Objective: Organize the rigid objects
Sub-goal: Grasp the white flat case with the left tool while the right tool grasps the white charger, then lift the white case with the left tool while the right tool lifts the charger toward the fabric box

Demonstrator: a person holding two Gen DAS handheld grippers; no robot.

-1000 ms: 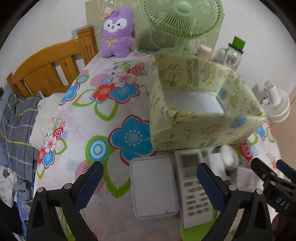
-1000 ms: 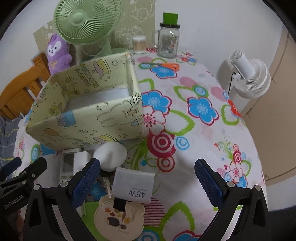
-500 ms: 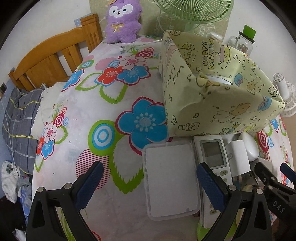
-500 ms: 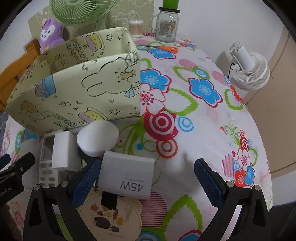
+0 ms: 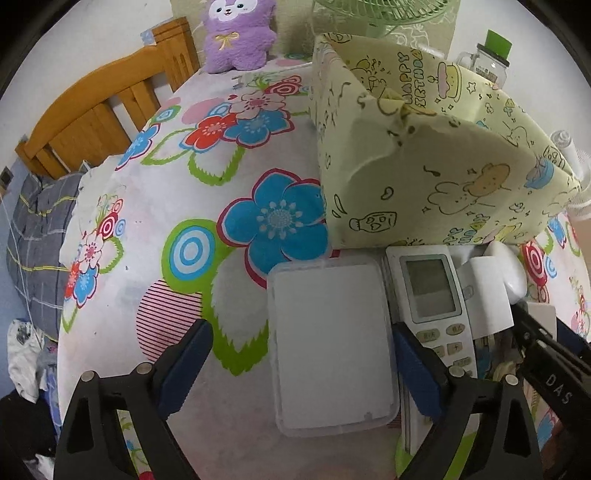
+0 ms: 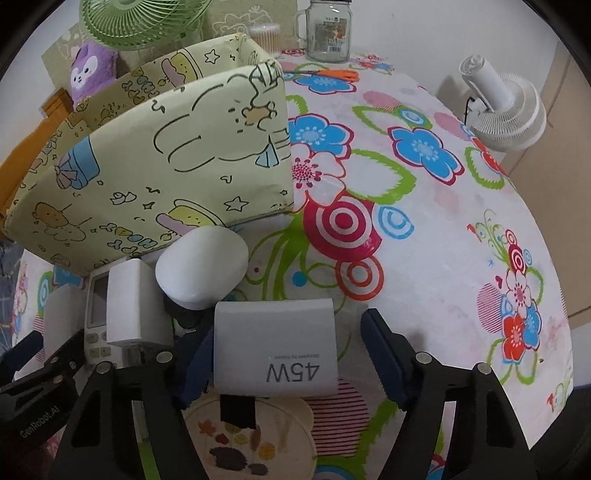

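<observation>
1. At the far left a wooden headboard stands against the flowered tablecloth, and a purple plush toy sits at the table's back edge.
2. The left gripper hangs over a clear plastic case lying flat on the cloth. Its jaws have just been closing a little, yet they stand wide: the left pad is well off the case's edge and the right pad sits just beside its right edge, so nothing is gripped.
3. Just right of the case lies a white remote control, with a small white block resting partly over it.
4. Behind them stands a pale green paper-wrapped box, open at the top, its near wall almost touching the remote and case.
5. A white egg-shaped object sits at the box's foot.
6. The right gripper straddles a white 45W charger, which rests over a round patterned disc. Its jaws have just been closing; the left pad is at the charger's side, the right pad stands clear, so it is not clamped.
7. Far right, beyond the table, stands a white fan; a glass jar is at the back.
</observation>
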